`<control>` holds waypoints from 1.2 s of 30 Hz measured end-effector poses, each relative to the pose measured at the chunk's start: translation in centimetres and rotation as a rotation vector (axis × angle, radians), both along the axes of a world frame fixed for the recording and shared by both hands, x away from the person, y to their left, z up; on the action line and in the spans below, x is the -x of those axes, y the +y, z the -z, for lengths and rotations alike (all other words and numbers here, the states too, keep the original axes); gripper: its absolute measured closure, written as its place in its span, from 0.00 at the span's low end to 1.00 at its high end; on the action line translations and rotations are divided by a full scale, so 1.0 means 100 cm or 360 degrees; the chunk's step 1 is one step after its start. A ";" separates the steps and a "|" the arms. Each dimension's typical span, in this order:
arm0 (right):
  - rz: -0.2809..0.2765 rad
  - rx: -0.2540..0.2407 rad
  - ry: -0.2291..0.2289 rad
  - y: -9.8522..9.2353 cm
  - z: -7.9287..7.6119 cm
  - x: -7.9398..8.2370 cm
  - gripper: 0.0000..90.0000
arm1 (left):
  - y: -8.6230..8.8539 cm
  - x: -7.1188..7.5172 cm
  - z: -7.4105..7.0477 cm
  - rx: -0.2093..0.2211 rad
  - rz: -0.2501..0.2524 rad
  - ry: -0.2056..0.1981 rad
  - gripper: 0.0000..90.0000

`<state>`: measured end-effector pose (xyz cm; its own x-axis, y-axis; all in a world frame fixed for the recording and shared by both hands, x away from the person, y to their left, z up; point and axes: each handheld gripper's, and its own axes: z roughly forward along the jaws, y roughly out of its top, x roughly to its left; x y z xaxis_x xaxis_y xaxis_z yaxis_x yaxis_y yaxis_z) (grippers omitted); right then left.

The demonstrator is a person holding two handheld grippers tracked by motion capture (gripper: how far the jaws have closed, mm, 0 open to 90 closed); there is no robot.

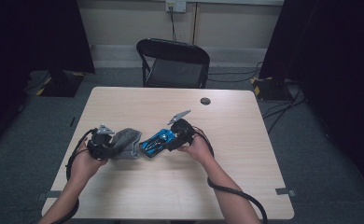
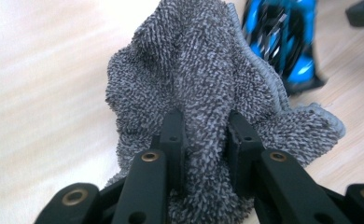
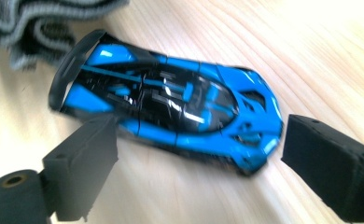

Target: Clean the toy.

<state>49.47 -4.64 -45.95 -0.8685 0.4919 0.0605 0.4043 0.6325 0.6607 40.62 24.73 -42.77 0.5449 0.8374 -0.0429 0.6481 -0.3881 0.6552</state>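
Now, step in hand: I wipe the toy car with the cloth.
Left gripper [image 2: 203,140]: clenched on the grey cloth [image 2: 203,70], centre of frame.
Right gripper [image 3: 199,158]: jaws spread, pads either side of the blue toy car [image 3: 171,107], not pressing it.
Car's place: mid-table [image 1: 124,98], right of the cloth.
My care: I pinch the car squarely across its flanks before rubbing.

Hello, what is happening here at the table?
A person works at a wooden table with a gripper in each hand. The left gripper is shut on a grey cloth. The right gripper is open around a blue toy car; its jaws do not press on it. Car and cloth lie side by side.
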 end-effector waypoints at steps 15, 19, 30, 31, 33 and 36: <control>0.0095 -0.0003 -0.0046 -0.080 -0.024 0.017 0.16 | -0.093 -0.013 -0.036 0.0067 0.0276 -0.0069 0.80; 0.0144 0.0010 -0.0045 -0.100 -0.028 0.020 0.17 | -0.121 -0.014 -0.034 0.0097 0.0371 -0.0060 0.79; 0.0262 -0.0040 -0.0031 -0.144 -0.028 0.023 0.17 | -0.196 -0.011 -0.005 0.0156 0.0571 0.0010 0.78; 0.0270 -0.0031 -0.0043 -0.147 -0.028 0.024 0.17 | -0.200 -0.011 -0.003 0.0152 0.0581 0.0016 0.78; 0.0283 -0.0015 -0.0047 -0.151 -0.026 0.024 0.17 | -0.207 -0.011 0.000 0.0148 0.0608 0.0025 0.78; 0.0300 -0.0004 -0.0045 -0.159 -0.025 0.024 0.17 | -0.219 -0.011 0.006 0.0156 0.0628 0.0025 0.78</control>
<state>47.04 -20.49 -43.47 -0.7625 0.6459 0.0388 0.4967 0.5458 0.6748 41.68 2.86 -43.34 0.8221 0.5558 -0.1234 0.4725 -0.5450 0.6926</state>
